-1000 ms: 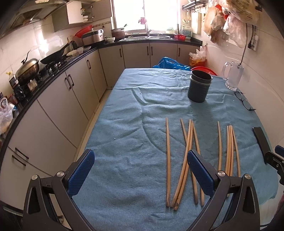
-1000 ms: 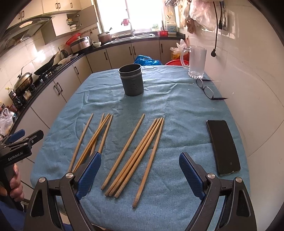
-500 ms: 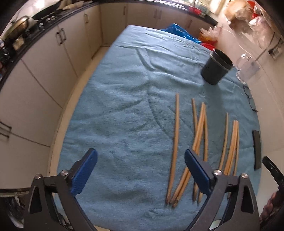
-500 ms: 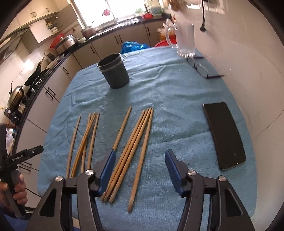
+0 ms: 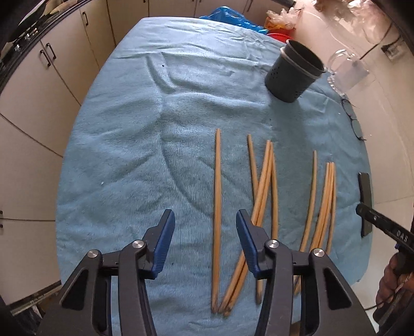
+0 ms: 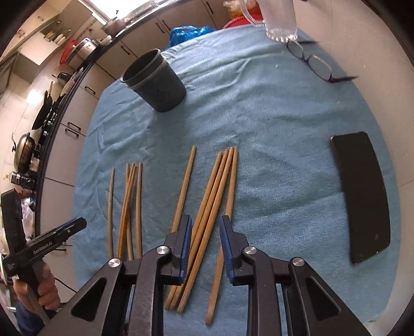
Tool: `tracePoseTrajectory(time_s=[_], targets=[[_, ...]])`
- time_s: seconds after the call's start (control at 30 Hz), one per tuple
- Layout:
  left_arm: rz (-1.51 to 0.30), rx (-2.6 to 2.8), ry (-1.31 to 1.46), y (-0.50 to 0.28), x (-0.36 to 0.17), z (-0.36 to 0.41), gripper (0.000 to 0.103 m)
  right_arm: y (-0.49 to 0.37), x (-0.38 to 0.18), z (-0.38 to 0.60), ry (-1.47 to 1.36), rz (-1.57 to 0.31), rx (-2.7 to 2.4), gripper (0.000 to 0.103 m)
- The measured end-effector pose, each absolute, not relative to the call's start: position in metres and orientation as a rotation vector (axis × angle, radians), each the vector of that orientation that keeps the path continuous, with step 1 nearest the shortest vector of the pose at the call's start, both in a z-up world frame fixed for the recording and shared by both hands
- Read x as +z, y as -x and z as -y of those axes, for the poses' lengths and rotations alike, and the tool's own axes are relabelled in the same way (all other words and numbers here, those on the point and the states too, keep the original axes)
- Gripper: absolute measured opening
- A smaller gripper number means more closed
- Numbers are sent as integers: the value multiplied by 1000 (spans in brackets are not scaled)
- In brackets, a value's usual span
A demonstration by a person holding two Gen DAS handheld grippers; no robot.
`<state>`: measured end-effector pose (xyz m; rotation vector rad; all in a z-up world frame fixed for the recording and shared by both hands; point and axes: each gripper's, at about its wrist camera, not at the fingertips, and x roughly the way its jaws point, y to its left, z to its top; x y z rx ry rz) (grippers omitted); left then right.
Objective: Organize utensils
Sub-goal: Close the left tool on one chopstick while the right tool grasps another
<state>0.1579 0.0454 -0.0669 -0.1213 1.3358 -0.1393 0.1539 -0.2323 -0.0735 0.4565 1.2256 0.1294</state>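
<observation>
Several wooden chopsticks lie side by side on a blue towel [image 5: 134,160]. My left gripper [image 5: 204,227] hovers over the towel's near edge, its jaws closing, with a single chopstick [image 5: 217,181] between the blue pads but untouched. A crossed group [image 5: 264,186] lies just right of it. My right gripper [image 6: 205,235] is closing around a bundle of three chopsticks [image 6: 217,186]; a small gap still shows at the pads. One more chopstick [image 6: 185,186] lies just left of its jaws. A dark perforated holder [image 6: 157,85] stands upright further back on the towel.
A black phone [image 6: 362,196] lies at the towel's right side. Glasses [image 6: 315,64] and a glass mug [image 6: 279,23] sit at the back right. Kitchen cabinets [image 5: 33,108] run along the left. A hand holds the left gripper's handle [image 6: 38,284].
Both grippers tipped downward and sank toward the chopsticks. Their jaws narrowed from wide open, the left over the single chopstick, the right over the bundle.
</observation>
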Motion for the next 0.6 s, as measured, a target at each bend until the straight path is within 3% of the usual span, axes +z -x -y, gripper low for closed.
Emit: tracePoseTrajectory(time_s=[0.6], targets=[[-1412, -62, 143, -187, -85, -43, 48, -203, -115, 254, -463, -1364, 113, 23]])
